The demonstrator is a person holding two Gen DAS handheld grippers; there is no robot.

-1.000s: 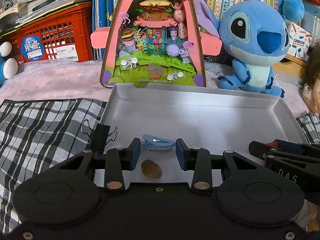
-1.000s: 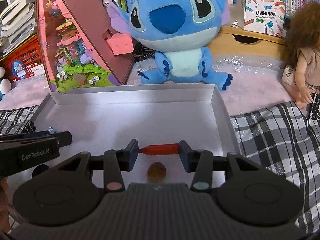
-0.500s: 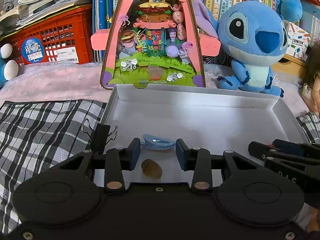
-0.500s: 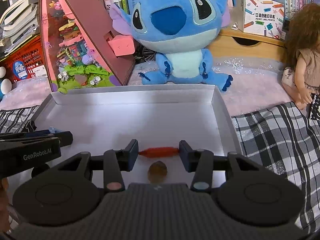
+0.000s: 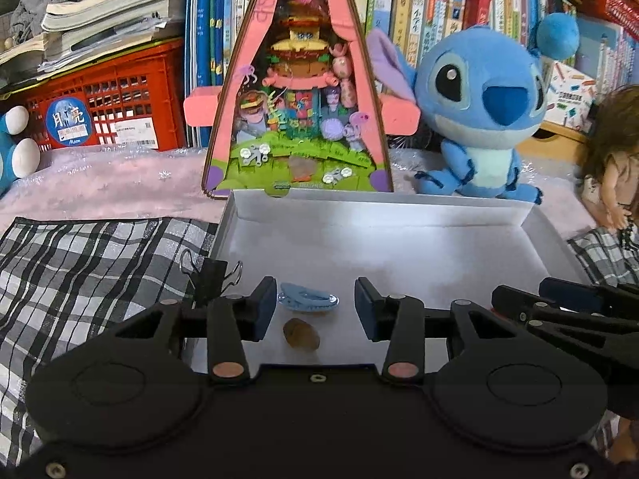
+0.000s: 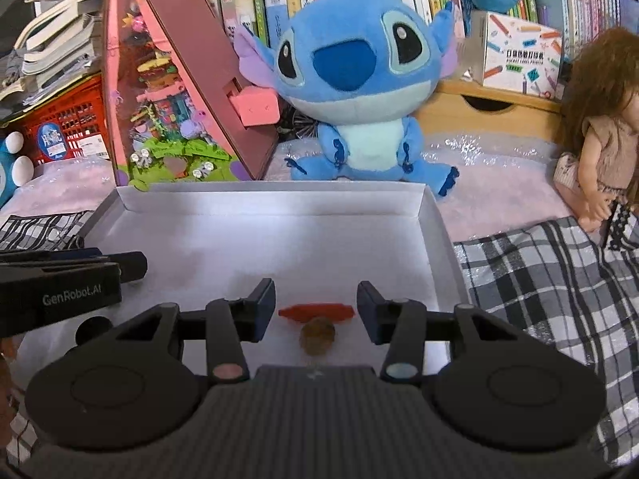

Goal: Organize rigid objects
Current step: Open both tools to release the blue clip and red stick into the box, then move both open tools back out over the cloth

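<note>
A shallow white box (image 5: 383, 207) (image 6: 275, 199) lies on the bed. In the left wrist view a light blue clip (image 5: 308, 299) lies on the box floor between the fingers of my left gripper (image 5: 315, 305), which is open and apart from it. In the right wrist view a red clip (image 6: 316, 312) lies on the box floor between the fingers of my right gripper (image 6: 316, 309), which is open and not touching it. A black binder clip (image 5: 209, 279) stands at the box's left rim.
A checked cloth (image 5: 88, 271) (image 6: 551, 279) lies on both sides of the box. Behind the box stand a pink triangular toy house (image 5: 297, 92), a blue plush (image 6: 359, 80) and a doll (image 6: 595, 127). A red crate (image 5: 108, 99) and bookshelves are at the back.
Both grippers have opened. The blue clip and the red clip have been let go and now lie on the box floor.
</note>
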